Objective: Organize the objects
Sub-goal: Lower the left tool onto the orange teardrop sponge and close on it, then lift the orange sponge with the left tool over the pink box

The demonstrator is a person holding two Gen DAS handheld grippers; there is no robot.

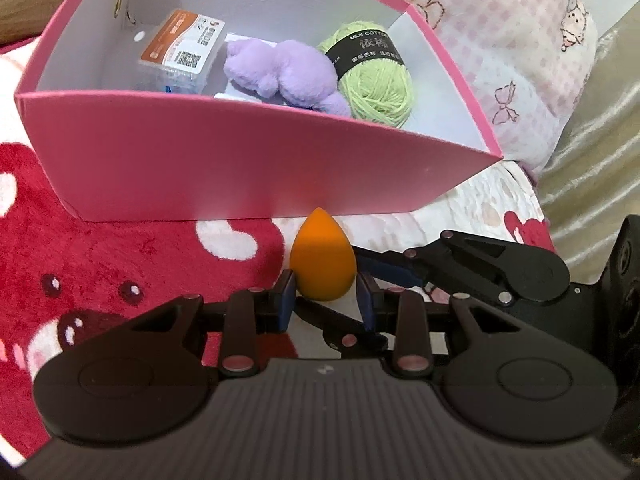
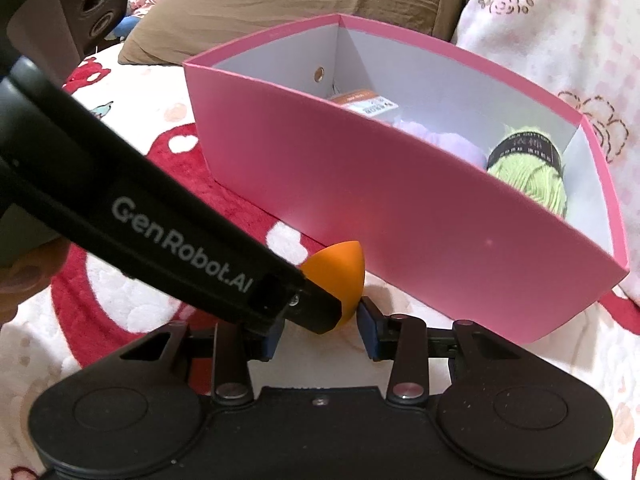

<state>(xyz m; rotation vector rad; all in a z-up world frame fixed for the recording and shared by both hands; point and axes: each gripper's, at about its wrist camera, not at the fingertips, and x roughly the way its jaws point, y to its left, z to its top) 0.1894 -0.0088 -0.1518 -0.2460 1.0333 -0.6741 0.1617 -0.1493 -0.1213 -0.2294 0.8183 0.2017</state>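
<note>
Gripping the orange sponge (image 1: 323, 266), our left tool (image 1: 326, 300) is closed on its wide base, just in front of the pink box (image 1: 240, 160) on the bed. Left cam shows contents: purple plush (image 1: 288, 74), green yarn (image 1: 374, 84), card pack (image 1: 180, 50). Right cam mostly hides them; right tool (image 2: 320, 328), pad beside sponge — grip unclear.

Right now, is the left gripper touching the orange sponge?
Touching. The left wrist view shows the left gripper with both blue pads pressed against the orange sponge, no gap either side.
</note>
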